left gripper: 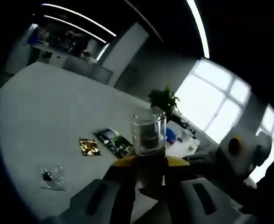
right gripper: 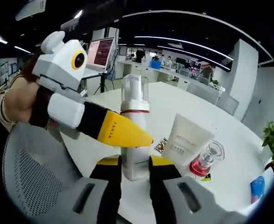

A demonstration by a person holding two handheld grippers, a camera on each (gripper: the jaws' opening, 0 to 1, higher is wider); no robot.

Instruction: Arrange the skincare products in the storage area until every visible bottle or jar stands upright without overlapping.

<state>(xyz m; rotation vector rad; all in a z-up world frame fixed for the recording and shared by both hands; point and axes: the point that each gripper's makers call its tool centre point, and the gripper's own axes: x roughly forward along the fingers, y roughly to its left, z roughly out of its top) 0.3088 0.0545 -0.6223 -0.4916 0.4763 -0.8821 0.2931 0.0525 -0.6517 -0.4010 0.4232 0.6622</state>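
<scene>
Here, label by label:

Left gripper (left gripper: 148, 175): clamped on a clear-capped bottle (left gripper: 148, 135) that stands upright between its yellow-tipped jaws, seemingly lifted above the white table (left gripper: 44, 116). Held this way, it can likely be set down standing.

Right gripper (right gripper: 134, 170): its jaws close around the base of a tall white pump bottle (right gripper: 134, 135), clasping it upright on the table (right gripper: 230, 140), probably to steady it.

Right gripper view adds: the left gripper (right gripper: 127, 133) crossing in front of the pump bottle; a white tube (right gripper: 189, 142) standing on its cap just beside it; a small red-collared glass bottle (right gripper: 206, 161) leaning against the tube.

Left gripper view adds: a gold sachet (left gripper: 89, 147), a dark leaflet (left gripper: 113, 141) and a clear packet (left gripper: 53, 177) lying flat, well apart from the bottle; a potted plant (left gripper: 164, 99) behind.
</scene>
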